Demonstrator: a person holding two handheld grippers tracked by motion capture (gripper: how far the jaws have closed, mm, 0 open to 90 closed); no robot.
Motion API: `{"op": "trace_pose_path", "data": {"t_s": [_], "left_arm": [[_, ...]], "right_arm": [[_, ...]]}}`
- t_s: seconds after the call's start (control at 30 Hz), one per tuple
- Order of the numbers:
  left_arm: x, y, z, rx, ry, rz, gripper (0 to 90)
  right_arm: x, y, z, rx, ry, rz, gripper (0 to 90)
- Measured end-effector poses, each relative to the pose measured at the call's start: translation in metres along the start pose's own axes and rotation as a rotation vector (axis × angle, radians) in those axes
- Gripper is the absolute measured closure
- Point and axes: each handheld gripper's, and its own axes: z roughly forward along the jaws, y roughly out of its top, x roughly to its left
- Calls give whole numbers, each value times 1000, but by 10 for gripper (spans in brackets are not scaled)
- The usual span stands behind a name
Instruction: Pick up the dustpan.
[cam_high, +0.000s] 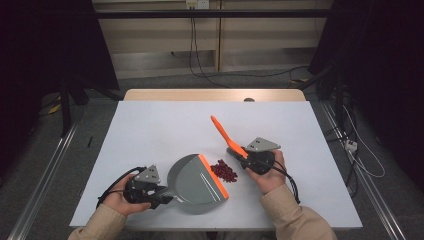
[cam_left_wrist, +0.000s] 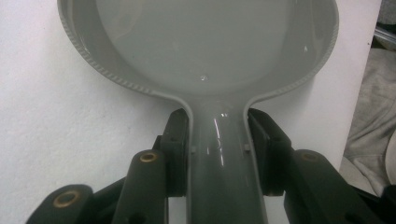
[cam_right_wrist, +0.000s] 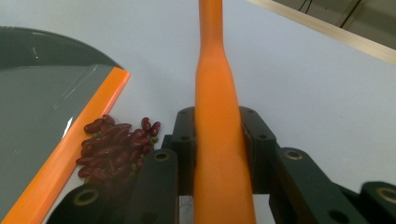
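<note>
While I hold both tools over the white table, the grey dustpan lies flat on it near the front edge, its orange lip facing right. My left gripper is clamped on the dustpan's handle, both pads pressed against its sides. My right gripper is clamped on an orange brush, whose handle rises up and away toward the far side of the table, with the jaws tight around its thicker part. A small heap of dark red beans sits on the table just beside the orange lip, between dustpan and right gripper.
</note>
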Motion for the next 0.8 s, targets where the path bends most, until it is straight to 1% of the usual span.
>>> {"op": "trace_pose_path", "data": {"t_s": [0.07,0.13,0.2,0.27,0.3,0.33,0.4,0.47,0.5,0.53,0.57,0.63,0.7,0.73,0.8], "left_arm": [[0,0,1,10,-6,1,626],[0,0,2,11,-6,-6,625],[1,-1,2,1,-9,-11,623],[1,-3,2,12,-11,-7,622],[1,-4,3,24,-6,2,621],[0,-5,4,24,-5,-2,621],[0,-5,3,15,-1,-5,621],[0,-5,0,18,13,5,617],[0,-6,-1,11,15,-3,608],[1,-6,-2,13,11,-1,595],[1,-7,-3,7,19,-9,593],[1,-8,-5,13,19,-2,576],[0,-7,-5,10,30,-3,571],[-1,-6,-5,18,32,4,579],[-2,-5,-5,14,25,1,614]], "right_arm": [[1,0,0,-2,1,12,713],[1,-1,-1,-2,5,13,713],[2,-1,-1,-4,4,12,713],[1,-1,-1,-5,3,17,713],[1,-1,-1,-7,4,18,713],[0,-1,-1,-7,6,22,713],[0,-1,-2,-9,6,26,713],[0,-1,-2,-8,6,25,713],[0,-1,-2,-8,7,25,713],[0,-1,-1,-8,9,24,713],[0,-1,-2,-8,9,24,713],[0,-1,-2,-9,10,27,713],[0,-1,-1,-8,10,27,713],[0,-1,-1,-7,10,26,713],[0,-1,-1,-8,8,26,713]]}}
